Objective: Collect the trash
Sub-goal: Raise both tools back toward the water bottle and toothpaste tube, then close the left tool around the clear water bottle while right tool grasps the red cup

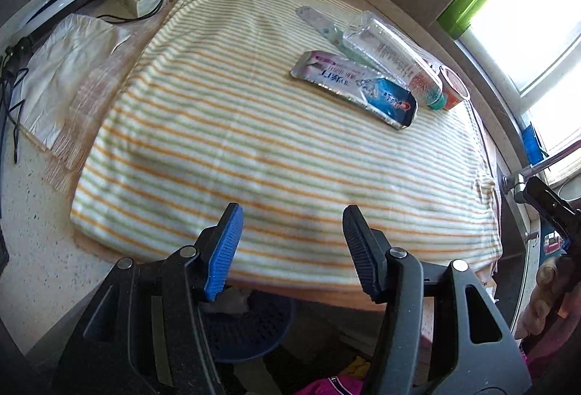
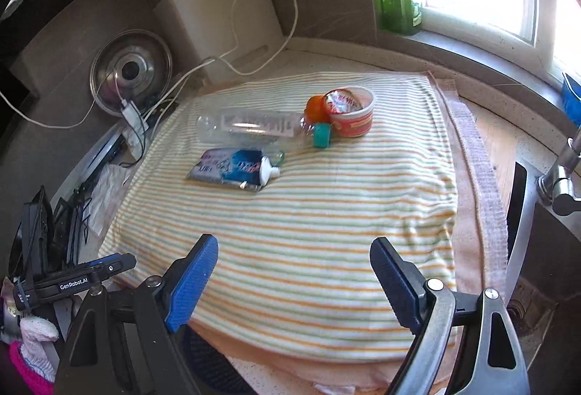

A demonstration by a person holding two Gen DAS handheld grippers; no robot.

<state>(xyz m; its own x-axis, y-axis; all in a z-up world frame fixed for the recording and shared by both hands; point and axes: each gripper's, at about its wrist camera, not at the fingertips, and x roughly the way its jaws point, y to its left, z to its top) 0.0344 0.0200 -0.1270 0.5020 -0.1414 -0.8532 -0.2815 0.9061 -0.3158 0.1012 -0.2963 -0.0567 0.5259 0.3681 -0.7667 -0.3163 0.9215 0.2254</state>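
While both grippers gape, bottle (image 2: 254, 126) flanks toothpaste tube (image 2: 232, 170), cup (image 2: 354, 115).

White lettering "GenRobot.AI" stands on the black body of the left tool (image 2: 74, 284). The flattened blue, silver and red toothpaste tube (image 1: 357, 88) carries print too blurred to read.

Flattened toothpaste tube (image 2: 235, 169), clear bottle (image 2: 254, 128) on side, paper cup (image 2: 353, 112) upright, clustered on towel.
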